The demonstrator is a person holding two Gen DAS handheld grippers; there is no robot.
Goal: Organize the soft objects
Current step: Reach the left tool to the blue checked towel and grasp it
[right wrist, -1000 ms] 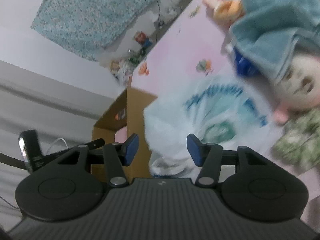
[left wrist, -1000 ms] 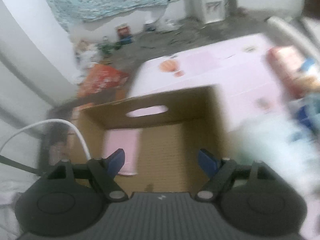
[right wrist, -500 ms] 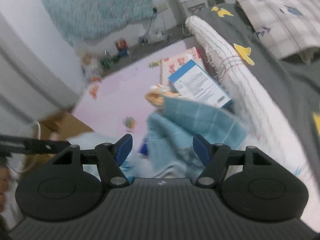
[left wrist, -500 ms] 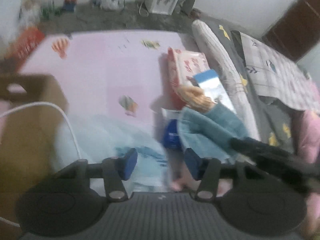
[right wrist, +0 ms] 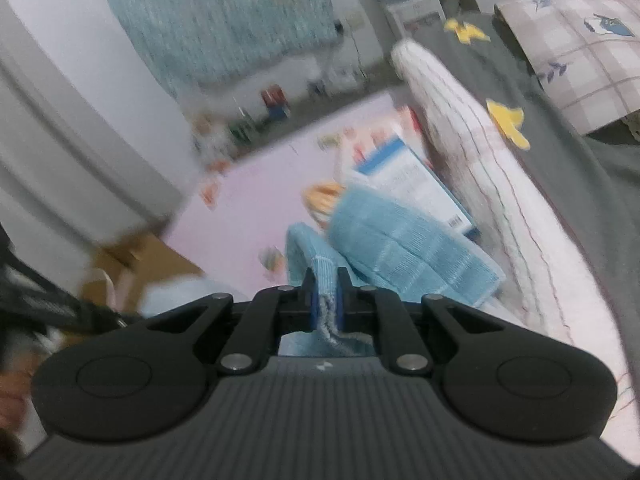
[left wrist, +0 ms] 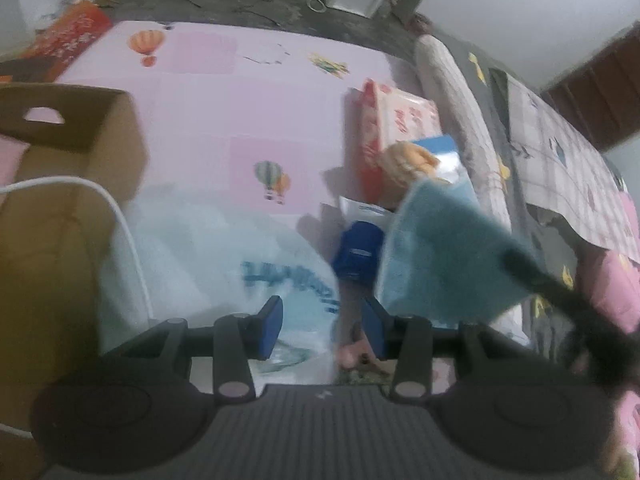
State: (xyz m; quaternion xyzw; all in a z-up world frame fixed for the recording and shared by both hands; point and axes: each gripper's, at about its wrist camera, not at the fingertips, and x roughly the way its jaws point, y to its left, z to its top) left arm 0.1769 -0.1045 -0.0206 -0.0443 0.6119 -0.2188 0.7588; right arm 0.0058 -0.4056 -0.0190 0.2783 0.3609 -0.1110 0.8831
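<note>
Beside the cardboard box [left wrist: 60, 184], on the pink mat [left wrist: 224, 120]: a white plastic bag with blue print [left wrist: 224, 264], slumped against the box's right wall. Just right of the bag, a dark blue object [left wrist: 356, 252], then a light blue towel [left wrist: 444, 256] lifted off the pile. Behind the towel, farther from the box, a red-and-white tissue pack [left wrist: 396, 120] and a blue-and-white carton [right wrist: 412, 184]. Left gripper [left wrist: 322, 328] hovering over the bag's edge, blue pads apart, nothing between them. Right gripper [right wrist: 325, 300] pinched tight on a fold of the towel [right wrist: 404, 252], cloth trailing away toward the grey bedding [right wrist: 560, 184].
</note>
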